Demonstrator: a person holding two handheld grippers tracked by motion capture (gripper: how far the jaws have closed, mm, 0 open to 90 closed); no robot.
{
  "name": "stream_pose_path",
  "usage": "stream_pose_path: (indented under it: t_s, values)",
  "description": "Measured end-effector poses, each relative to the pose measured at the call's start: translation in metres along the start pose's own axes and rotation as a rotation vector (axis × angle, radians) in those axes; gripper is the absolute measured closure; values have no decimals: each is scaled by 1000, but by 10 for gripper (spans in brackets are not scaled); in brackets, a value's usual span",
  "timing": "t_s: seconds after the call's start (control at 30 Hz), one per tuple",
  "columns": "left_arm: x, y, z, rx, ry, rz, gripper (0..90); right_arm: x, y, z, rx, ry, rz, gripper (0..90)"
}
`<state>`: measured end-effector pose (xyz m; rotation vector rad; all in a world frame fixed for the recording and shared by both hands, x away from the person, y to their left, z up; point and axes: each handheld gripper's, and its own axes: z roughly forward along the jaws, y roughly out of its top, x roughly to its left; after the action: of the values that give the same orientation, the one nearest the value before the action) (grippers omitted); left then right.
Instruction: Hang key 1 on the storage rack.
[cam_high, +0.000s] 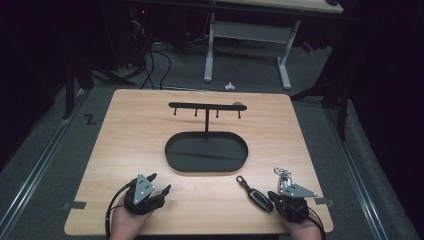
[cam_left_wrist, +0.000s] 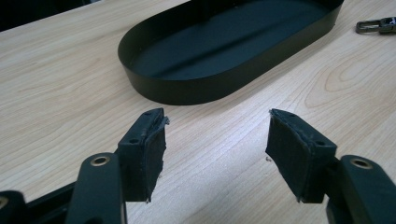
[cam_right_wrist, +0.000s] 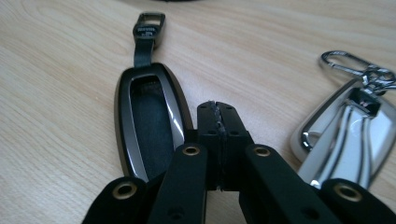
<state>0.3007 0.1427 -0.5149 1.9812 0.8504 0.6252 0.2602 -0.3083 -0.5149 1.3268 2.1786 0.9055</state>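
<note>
A black key rack stands mid-table: an oval tray with a post and a hook bar above it. A dark key fob with a strap and clasp lies at the front right; it shows as the dark key fob just left of my right gripper, whose jaws are pressed together on nothing. A silver-white key fob with a carabiner lies to that gripper's right. My left gripper hovers open over bare wood, short of the tray.
The wooden table is bounded by grey floor on all sides. Metal rails run along both sides of it, and a white desk frame and cables lie beyond the far edge.
</note>
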Motion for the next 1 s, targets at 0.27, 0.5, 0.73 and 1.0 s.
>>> stream_pose_path:
  t_s: [0.27, 0.5, 0.73, 1.0]
  values:
    - [-5, 1, 3, 7, -7, 13, 376, -3, 1, -1, -20, -15, -1, 740]
    - [-2, 2, 5, 5, -12, -4, 376, -4, 12, 0, -11, 2, 3, 700]
    - [-4, 6, 3, -14, -56, -24, 377, -5, 29, 9, 126, -23, 4, 707]
    - [-5, 6, 2, -18, -82, -28, 382, -3, 55, 12, 232, -49, -53, 628]
